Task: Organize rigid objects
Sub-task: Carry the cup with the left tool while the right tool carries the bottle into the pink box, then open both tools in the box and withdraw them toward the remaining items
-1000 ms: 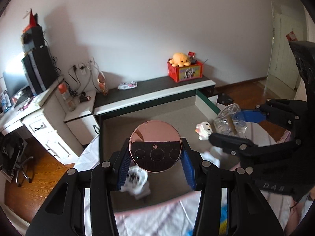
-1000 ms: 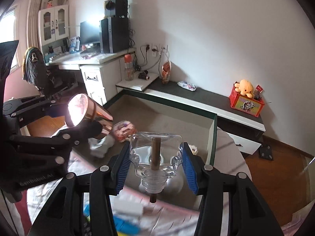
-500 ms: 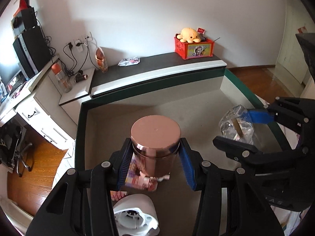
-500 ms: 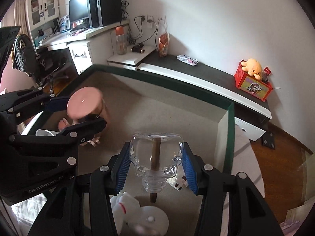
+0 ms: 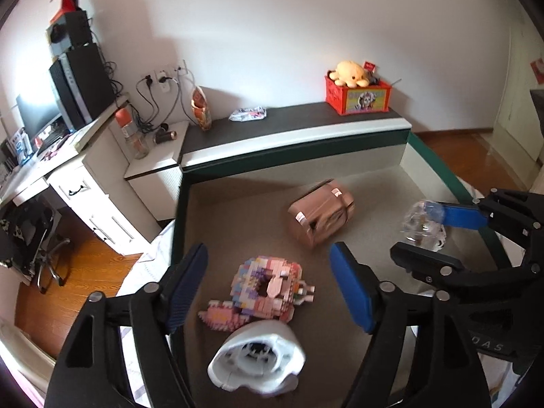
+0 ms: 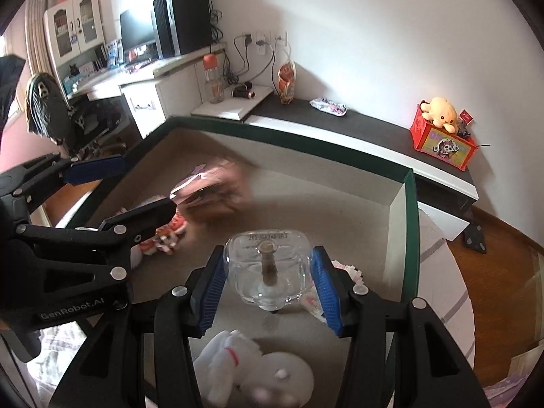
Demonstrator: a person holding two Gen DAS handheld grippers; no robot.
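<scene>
My left gripper [image 5: 268, 287] is open and empty above the green-rimmed storage box [image 5: 178, 224]. The rose-gold metal canister [image 5: 321, 217] lies on its side on the box floor, beyond the fingers; it is a pink blur in the right wrist view [image 6: 214, 192]. My right gripper [image 6: 268, 289] is shut on a clear glass bottle [image 6: 268, 270] with a brown stick inside, held over the box [image 6: 409, 231]. That bottle also shows in the left wrist view [image 5: 421, 222], at the right.
A pink brick model [image 5: 268, 292] and a white round toy [image 5: 258, 360] lie in the box near the left gripper. A white plush figure [image 6: 255, 367] lies under the right gripper. A dark shelf with a red toy crate [image 5: 357, 97] runs behind the box.
My left gripper opened and let go of the rose-gold canister, which fell onto its side in the box. My right gripper stayed shut on the glass bottle, a little lower.
</scene>
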